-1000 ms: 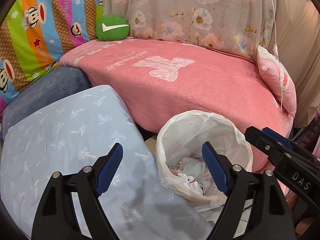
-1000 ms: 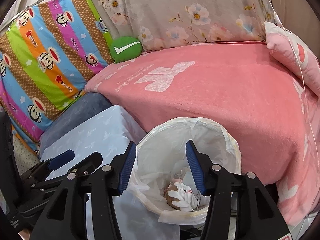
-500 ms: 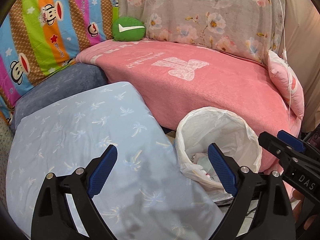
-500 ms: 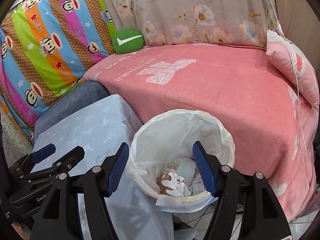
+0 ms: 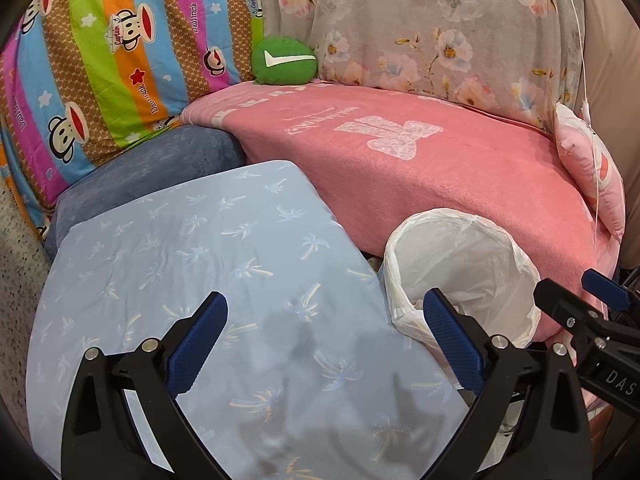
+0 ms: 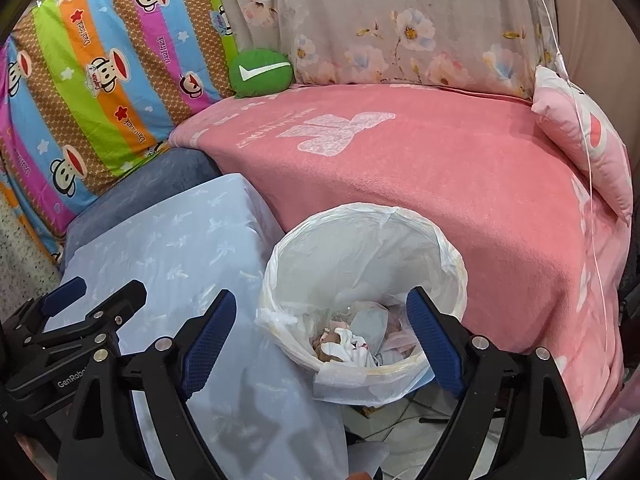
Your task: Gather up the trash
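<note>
A bin lined with a white plastic bag (image 6: 362,256) stands between the pink sofa seat and a light blue cushion. Crumpled tissue and wrappers (image 6: 356,340) lie at its bottom. My right gripper (image 6: 320,336) is open and empty, held above the bin's near rim. The bin also shows in the left wrist view (image 5: 464,264), at the right. My left gripper (image 5: 324,340) is open and empty above the light blue cushion (image 5: 192,280), left of the bin. The right gripper's fingers (image 5: 600,292) show at the right edge of the left wrist view.
A pink blanket (image 6: 420,168) covers the sofa seat behind the bin. A green round pillow (image 6: 260,72) sits at the back. A pink cushion (image 6: 588,140) lies at the right. A striped monkey-print cover (image 5: 100,60) hangs at the left. A dark blue cushion (image 5: 152,168) lies beyond the light blue one.
Both grippers have pulled back and up from the bin, which now looks smaller and farther. The left gripper has shifted left over the blue cushion. Both stay open.
</note>
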{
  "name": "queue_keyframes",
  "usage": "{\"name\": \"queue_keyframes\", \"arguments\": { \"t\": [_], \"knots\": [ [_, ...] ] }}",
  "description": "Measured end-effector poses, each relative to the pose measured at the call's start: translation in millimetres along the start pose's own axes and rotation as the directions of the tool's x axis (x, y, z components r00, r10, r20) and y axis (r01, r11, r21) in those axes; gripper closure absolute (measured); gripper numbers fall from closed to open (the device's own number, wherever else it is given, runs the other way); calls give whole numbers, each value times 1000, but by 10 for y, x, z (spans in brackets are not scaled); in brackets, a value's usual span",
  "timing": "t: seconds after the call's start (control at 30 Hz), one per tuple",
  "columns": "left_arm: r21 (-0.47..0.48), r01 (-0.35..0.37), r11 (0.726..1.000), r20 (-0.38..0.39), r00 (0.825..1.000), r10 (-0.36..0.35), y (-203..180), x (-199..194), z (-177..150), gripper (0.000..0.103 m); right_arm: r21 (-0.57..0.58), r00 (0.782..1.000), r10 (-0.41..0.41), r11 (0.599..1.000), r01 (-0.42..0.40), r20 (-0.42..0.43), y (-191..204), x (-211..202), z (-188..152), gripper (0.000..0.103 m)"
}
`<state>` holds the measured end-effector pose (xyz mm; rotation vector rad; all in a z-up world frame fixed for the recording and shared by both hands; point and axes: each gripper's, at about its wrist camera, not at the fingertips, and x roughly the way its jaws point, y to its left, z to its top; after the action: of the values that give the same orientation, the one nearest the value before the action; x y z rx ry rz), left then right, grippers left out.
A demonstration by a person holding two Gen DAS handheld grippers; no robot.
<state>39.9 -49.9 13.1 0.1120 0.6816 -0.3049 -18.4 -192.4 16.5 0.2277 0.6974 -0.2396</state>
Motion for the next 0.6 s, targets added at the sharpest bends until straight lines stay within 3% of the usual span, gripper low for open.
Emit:
{"name": "queue_keyframes", "arguments": {
  "t": [0.1, 0.2, 0.6],
  "knots": [
    [-7, -10, 1000, -3, 1000, 10, 32, -20, -18, 9, -6, 1000, -11, 1000, 11, -12, 20, -6, -37, 16],
    [-12, -12, 1000, -5, 1000, 12, 55, -39, -35, 8, -17, 999, -32, 999, 32, -12, 50, -30, -63, 5],
    [-17, -37, 999, -7, 999, 37, 55, -40, -67, 8, -30, 997, -77, 997, 76, -20, 68, -53, -120, 5]
  ]
}}
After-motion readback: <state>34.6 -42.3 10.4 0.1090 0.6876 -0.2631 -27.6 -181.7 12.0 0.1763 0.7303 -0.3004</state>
